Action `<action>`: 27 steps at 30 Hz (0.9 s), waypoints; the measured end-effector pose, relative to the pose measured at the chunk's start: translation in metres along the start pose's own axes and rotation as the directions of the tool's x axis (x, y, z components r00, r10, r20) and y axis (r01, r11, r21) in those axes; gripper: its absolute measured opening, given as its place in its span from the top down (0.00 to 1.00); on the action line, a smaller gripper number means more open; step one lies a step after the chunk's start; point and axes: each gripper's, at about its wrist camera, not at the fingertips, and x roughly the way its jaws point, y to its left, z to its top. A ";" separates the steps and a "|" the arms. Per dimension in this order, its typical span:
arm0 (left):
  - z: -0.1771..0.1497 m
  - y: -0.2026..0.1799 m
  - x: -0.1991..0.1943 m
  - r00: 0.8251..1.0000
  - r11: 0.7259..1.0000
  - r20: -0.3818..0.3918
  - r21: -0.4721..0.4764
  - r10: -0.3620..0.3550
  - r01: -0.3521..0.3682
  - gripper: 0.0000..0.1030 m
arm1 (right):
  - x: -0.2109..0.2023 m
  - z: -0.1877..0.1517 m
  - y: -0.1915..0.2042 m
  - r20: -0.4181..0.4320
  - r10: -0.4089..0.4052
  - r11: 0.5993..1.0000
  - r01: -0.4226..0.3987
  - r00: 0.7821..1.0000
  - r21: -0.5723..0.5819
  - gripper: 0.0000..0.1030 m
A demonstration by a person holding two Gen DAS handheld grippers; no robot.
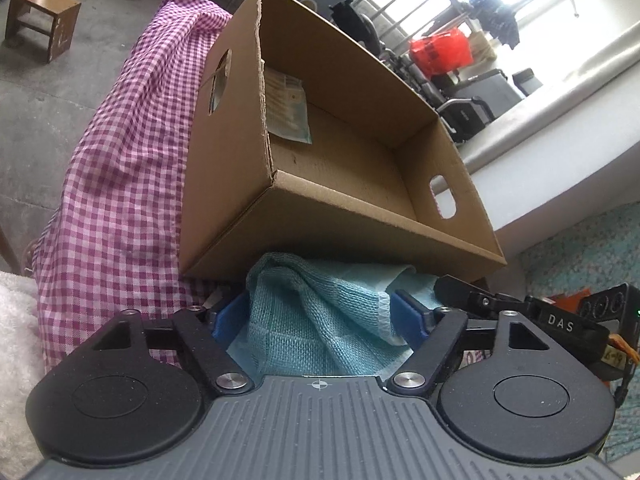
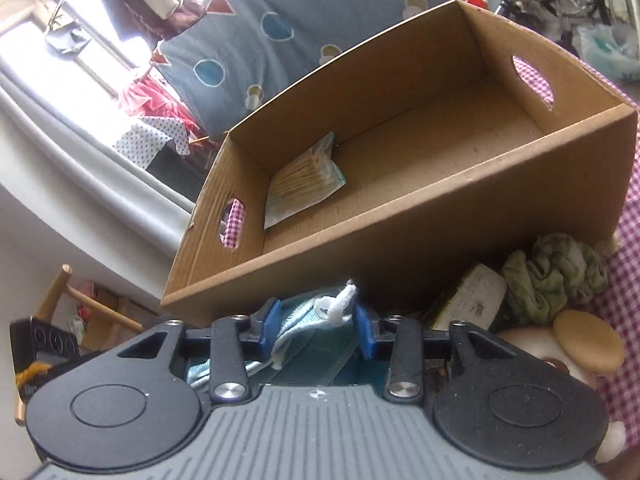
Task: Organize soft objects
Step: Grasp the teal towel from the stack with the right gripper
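A light blue knitted cloth (image 1: 320, 320) is bunched between the blue fingers of my left gripper (image 1: 320, 316), which is shut on it. The same cloth (image 2: 312, 332) shows in the right wrist view, where my right gripper (image 2: 316, 326) is shut on another part of it. Both grippers hold it just in front of an open cardboard box (image 1: 460, 236), also seen in the right wrist view (image 2: 440, 216). The box holds one flat packet (image 1: 286, 108) leaning in a corner (image 2: 304, 180).
The box stands on a purple checked tablecloth (image 1: 120, 184). To the right of my right gripper lie a crumpled green cloth (image 2: 556, 276), a sponge-like block (image 2: 472, 300) and a plush toy (image 2: 576, 356). A white fluffy towel (image 1: 16, 340) lies at the left.
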 end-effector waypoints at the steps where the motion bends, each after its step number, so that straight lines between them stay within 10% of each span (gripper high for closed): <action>1: 0.000 0.000 0.000 1.000 1.000 0.002 0.001 0.002 -0.002 0.31 | -0.001 -0.003 0.002 0.002 -0.002 1.000 0.002 1.000 -0.013 0.68; 11: -0.003 -0.009 0.000 0.999 0.996 0.015 0.081 0.035 -0.036 0.51 | -0.019 -0.030 0.022 -0.009 0.003 0.981 -0.005 1.000 -0.193 0.65; 21: -0.005 -0.008 -0.001 0.999 0.988 0.033 0.154 0.026 -0.031 0.54 | -0.010 -0.017 0.005 -0.049 -0.003 0.997 0.000 0.999 -0.078 0.53; 27: -0.009 -0.018 -0.009 0.997 0.978 0.073 0.206 0.028 -0.043 0.60 | -0.001 -0.024 0.021 -0.029 -0.032 0.986 0.027 0.999 -0.166 0.65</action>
